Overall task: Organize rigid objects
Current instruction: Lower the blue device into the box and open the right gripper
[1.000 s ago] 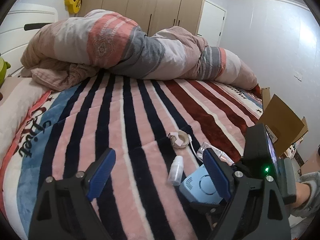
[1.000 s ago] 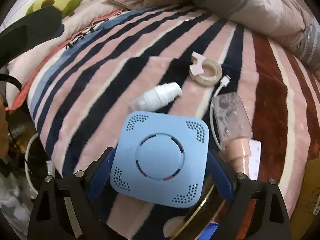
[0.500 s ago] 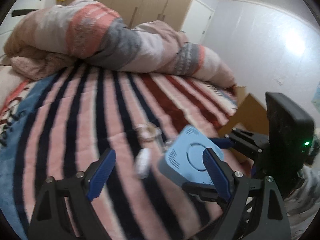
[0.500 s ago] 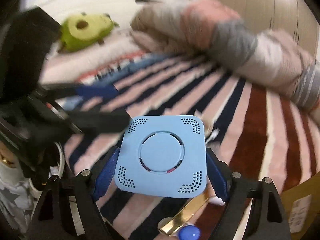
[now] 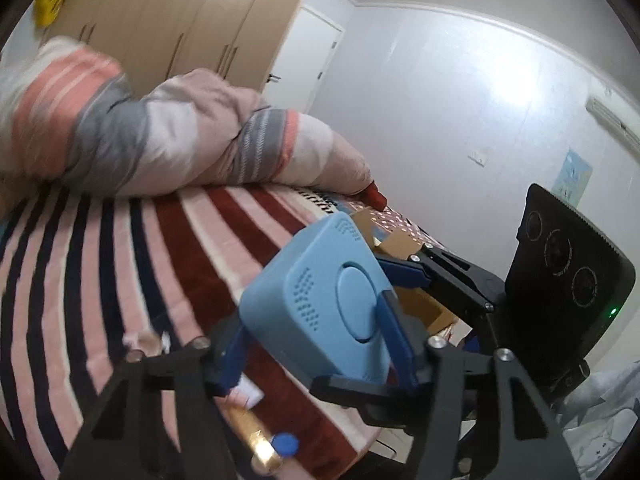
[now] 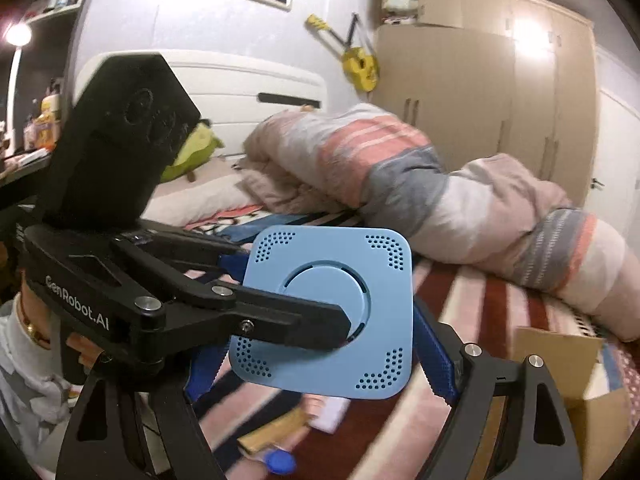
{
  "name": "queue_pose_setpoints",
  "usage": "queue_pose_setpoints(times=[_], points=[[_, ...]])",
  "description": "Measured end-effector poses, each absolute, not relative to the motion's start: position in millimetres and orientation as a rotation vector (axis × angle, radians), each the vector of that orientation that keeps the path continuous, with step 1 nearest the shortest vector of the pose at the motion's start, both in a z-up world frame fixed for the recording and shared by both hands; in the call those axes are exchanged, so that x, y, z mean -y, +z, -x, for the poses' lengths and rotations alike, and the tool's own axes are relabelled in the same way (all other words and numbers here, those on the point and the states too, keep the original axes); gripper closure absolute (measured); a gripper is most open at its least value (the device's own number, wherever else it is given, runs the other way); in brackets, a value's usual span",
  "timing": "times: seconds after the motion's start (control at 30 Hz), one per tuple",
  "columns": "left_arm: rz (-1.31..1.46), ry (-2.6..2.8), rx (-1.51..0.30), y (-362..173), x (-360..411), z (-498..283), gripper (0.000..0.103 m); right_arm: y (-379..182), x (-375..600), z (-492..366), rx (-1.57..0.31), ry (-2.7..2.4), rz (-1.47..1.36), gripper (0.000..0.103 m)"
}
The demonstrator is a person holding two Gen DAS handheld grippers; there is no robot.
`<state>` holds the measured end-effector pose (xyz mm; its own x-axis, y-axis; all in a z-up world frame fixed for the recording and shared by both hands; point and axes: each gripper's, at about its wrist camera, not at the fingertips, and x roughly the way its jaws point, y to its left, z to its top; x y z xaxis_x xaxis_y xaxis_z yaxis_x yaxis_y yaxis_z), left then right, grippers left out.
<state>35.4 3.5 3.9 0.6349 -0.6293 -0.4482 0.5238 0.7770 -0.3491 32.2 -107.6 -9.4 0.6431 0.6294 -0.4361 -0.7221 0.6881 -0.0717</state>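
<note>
Striped in pink, navy and maroon, the bed blanket spreads below a rumpled duvet. Left claw straddles the blue square device, its blue pads at opposite faces, apparently clamping it. Right claw grips that device by its side edges, lifted above the bed. A cardboard box stands at the right.
</note>
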Motion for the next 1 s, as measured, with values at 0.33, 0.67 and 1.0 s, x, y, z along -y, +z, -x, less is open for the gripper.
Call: queue_pose_setpoints(times=[0.33,0.67,1.0], points=[[0.035,-0.789,-0.552,43,112,-60,0.07,18,226,-50,-0.437,0.589,0.189,0.024],[-0.056,-0.873,-0.724,17,206,-107,0.068,-4,303,-82,-0.681,0.495,0.143,0.024],[-0.049,-0.741,-0.689,22,186,-115,0.039,-15,308,-90,-0.749,0.457,0.154,0.023]])
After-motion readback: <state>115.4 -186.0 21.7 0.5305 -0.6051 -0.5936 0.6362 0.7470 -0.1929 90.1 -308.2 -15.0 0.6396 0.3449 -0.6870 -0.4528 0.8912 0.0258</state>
